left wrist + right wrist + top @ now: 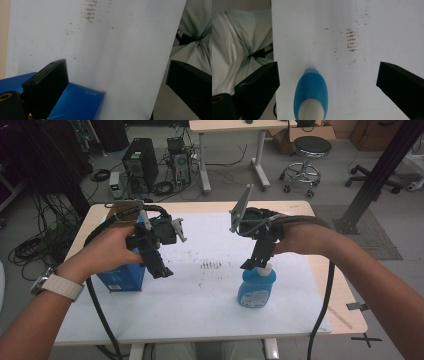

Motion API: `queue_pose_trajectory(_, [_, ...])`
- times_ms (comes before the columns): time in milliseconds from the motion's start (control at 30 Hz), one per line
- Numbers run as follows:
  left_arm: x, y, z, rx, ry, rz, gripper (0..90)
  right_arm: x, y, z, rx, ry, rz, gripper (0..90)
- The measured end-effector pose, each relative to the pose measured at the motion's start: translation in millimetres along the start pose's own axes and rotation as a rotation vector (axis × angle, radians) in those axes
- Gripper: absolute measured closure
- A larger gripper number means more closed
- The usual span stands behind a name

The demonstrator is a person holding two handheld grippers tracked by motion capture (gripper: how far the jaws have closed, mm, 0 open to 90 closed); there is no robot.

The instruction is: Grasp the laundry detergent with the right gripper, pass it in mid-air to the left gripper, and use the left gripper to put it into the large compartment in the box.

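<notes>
A blue bottle (257,291) with a white cap (266,268) stands upright on the white sheet (200,305), right of centre. My right gripper (255,263) hangs just above its cap, pointing down. In the right gripper view the bottle (311,90) sits between the widely parted jaws, nearer the left one; the right gripper (328,85) is open and touches nothing. A blue box (122,280) stands at the left of the sheet. My left gripper (160,270) hovers beside its right edge, open and empty. The box (80,105) lies under the left jaw in the left gripper view.
Brown smudges (210,265) mark the middle of the sheet. The wooden table (345,305) shows bare at its right edge. Beyond the table are computer towers (141,164), cables, a stool (311,150) and another desk. Grey-clothed legs (234,50) lie below the near edge.
</notes>
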State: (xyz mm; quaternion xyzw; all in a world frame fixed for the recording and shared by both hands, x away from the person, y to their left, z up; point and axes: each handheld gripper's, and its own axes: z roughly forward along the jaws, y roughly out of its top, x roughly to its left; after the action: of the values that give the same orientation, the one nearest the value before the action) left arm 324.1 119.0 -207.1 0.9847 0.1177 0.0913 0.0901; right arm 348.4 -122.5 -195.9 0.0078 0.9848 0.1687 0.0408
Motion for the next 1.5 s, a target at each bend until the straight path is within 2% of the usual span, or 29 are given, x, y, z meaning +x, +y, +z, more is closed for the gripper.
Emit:
queue_pose_trajectory(600, [0.8, 11.4, 0.7, 0.002, -0.001, 0.007, 4.8, -1.3, -39.5, -21.1, -0.026, -0.032, 0.062, 4.6])
queue_pose_trajectory(967, [2.2, 14.8, 2.0, 0.001, -0.003, 0.005, 4.8, -3.2, -61.6, -27.8, -0.069, -0.043, 0.081, 4.6])
queue_pose_trajectory(1500, [2.4, 17.4, 2.9, 0.002, -0.003, 0.001, 4.8, -0.5, -84.6, -22.8, -0.103, -0.031, 0.104, 4.6])
